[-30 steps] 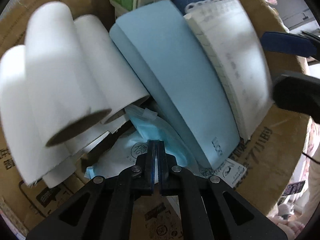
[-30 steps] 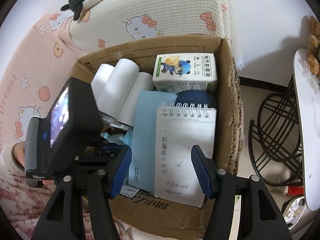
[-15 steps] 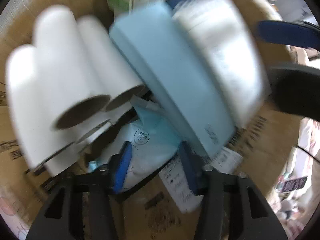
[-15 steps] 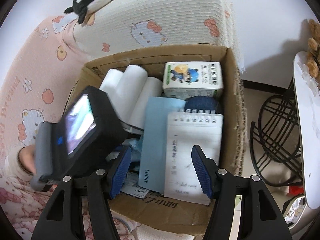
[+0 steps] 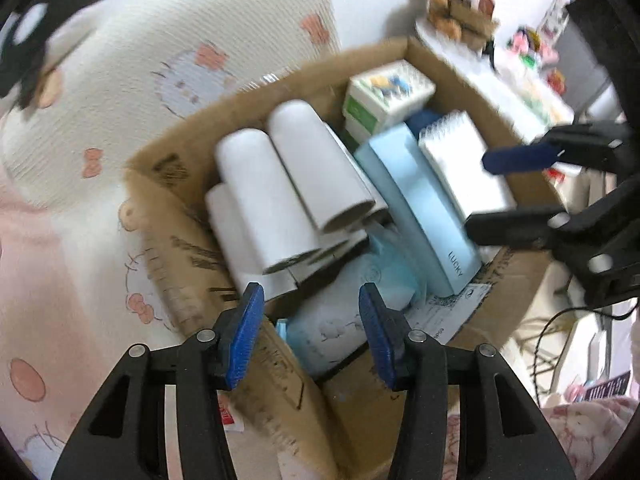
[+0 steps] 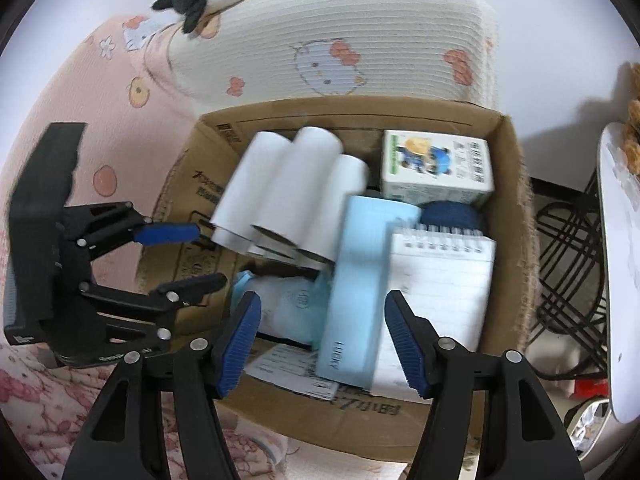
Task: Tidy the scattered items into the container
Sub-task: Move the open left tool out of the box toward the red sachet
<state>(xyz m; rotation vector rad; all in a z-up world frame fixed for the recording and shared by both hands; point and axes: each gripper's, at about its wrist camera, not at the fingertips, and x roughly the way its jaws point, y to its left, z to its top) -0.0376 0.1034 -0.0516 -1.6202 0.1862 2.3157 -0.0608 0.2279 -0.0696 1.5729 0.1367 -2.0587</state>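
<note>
Hovering over a full cardboard box [image 6: 516, 216]
Both grippers, left [image 5: 310, 332] and right [image 6: 324, 340], have just been opening their fingers; nothing is between them. White rolls [image 6: 280, 184] and a blue case [image 6: 360, 280] lie inside the box.

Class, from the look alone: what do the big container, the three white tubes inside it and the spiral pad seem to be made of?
Container: matte brown corrugated cardboard, to judge by the raw, rough-edged walls with black print.
White tubes: probably rolled paper on cardboard cores; the ends show a brown inner ring.
Spiral pad: ruled white paper with a wire-like coil binding along its top; blur hides finer detail.
</note>
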